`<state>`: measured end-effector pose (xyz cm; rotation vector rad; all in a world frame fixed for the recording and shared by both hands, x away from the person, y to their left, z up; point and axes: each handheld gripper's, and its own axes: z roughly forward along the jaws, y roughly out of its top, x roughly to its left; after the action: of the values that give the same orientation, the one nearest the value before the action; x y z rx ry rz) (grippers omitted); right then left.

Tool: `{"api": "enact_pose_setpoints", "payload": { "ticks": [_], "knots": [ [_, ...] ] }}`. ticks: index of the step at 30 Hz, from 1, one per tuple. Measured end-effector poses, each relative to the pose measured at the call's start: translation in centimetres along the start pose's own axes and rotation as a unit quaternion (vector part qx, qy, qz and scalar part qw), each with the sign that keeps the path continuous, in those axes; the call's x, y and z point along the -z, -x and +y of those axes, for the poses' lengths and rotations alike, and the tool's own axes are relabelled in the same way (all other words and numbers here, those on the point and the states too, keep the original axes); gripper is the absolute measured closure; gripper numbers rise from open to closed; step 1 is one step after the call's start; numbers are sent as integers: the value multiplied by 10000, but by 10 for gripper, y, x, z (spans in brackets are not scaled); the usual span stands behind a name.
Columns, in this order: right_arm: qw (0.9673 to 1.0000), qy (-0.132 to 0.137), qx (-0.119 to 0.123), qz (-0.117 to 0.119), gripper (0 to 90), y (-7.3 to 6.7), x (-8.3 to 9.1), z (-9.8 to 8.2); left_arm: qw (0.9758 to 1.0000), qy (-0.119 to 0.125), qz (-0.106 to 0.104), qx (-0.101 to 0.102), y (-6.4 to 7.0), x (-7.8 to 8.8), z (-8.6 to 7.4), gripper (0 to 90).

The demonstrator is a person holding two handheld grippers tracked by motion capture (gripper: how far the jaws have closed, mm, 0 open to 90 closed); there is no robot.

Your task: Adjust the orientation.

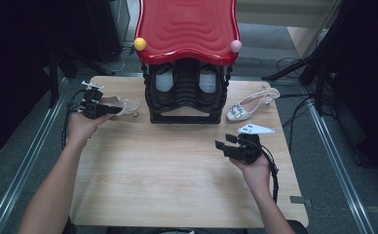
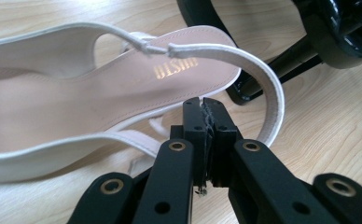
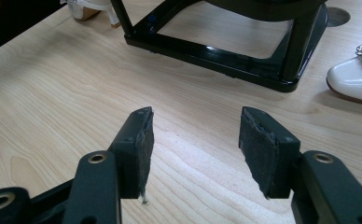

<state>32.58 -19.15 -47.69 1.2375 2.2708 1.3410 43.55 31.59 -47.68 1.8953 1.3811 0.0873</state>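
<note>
Gripping the pale pink leather slingback shoe (image 2: 76, 93) by its thin heel strap, your left gripper (image 2: 206, 112) has its jaws shut tight on it, at the table's far-left, just beside the black rack w/ red wavy top (image 1: 187, 29). Looks like the pick-up step; next you prob. lift it toward the rack. Right gripper (image 3: 193, 135) waits w/ jaws wide, empty, over the light wood table (image 1: 167, 185), near the white jewelled shoe (image 1: 250, 105).
</note>
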Motion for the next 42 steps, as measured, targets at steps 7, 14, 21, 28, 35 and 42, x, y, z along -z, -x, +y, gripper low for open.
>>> {"api": "enact_pose_setpoints", "payload": {
  "ticks": [7, 14, 21, 28, 35, 42],
  "knots": [
    [9999, 12, -77, 141, 462, 0, -5, 3, 9998, -92, 171, 64, -8, 8, -10, 886],
    [9998, 1, -27, 203, 462, -2, -9, 6, 9994, -80, 290, 182, -16, 12, -17, 887],
    [9997, -15, -7, 258, 463, -4, -13, 8, 9987, -74, 420, 265, -24, 19, -22, 890],
    [9997, -12, -9, 251, 462, -4, -13, 8, 9982, -39, 510, 300, -31, 31, -25, 889],
    [9997, -27, -37, 234, 463, -4, -14, 8, 9953, -145, 888, 368, -42, 42, -28, 862],
    [9998, -45, -14, 197, 463, -3, -13, 7, 9965, 175, 676, 465, -38, 48, -19, 895]
  ]
}}
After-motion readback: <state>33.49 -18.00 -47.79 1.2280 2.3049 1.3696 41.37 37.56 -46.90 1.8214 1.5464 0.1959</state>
